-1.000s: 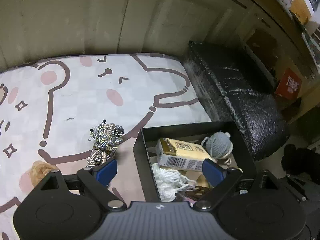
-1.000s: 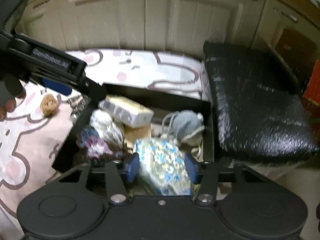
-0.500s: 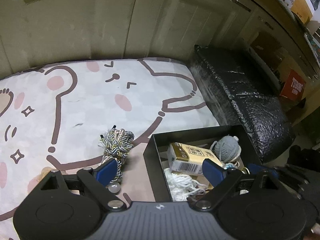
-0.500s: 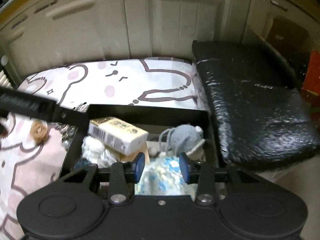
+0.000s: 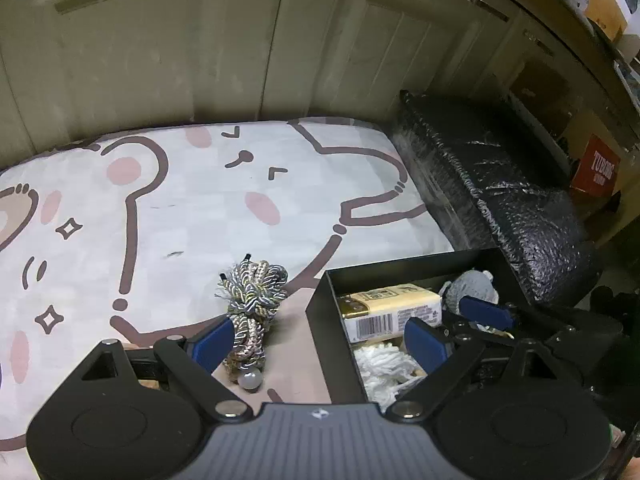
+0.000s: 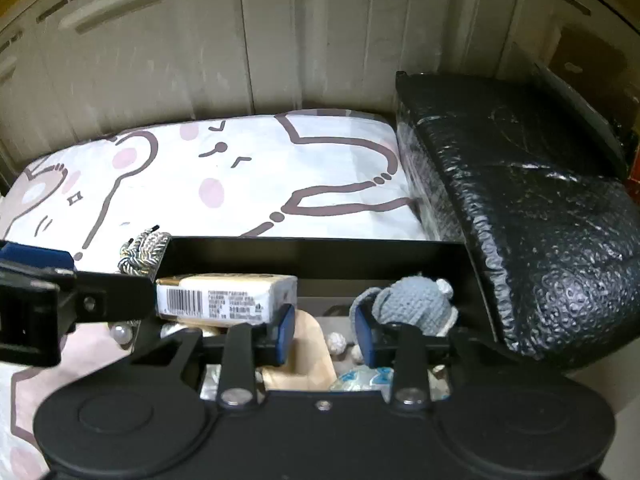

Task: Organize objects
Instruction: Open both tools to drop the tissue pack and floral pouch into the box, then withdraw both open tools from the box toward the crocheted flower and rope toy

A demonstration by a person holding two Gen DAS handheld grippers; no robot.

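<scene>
Right claw (image 6: 325, 330): blue pads closing over the open black rectangular box (image 6: 312, 254), with nothing gripped between them; only a pale beige flat piece (image 6: 310, 344) visible in the gap, lower down in the box. Just beside the right pad, a grey crocheted ball with small white pompom (image 6: 412, 304). Beside the left pad, a cream-yellow carton with barcode (image 6: 226, 294), lying on its side in the box. Below the pads, a blue-and-white floral pouch (image 6: 362, 380), partly hidden.

Left claw (image 5: 316, 340): wide open and holding nothing. Near its left pad, a grey-and-gold twisted cord bundle with a pearl bead (image 5: 252, 300), resting on the white-and-pink cartoon bear cloth (image 5: 180, 200). Its right pad over white fluffy yarn (image 5: 384, 368) in the box. Right of box and cloth, a black bubble-wrapped block (image 5: 512, 200); behind, beige cabinet doors (image 5: 200, 60).
</scene>
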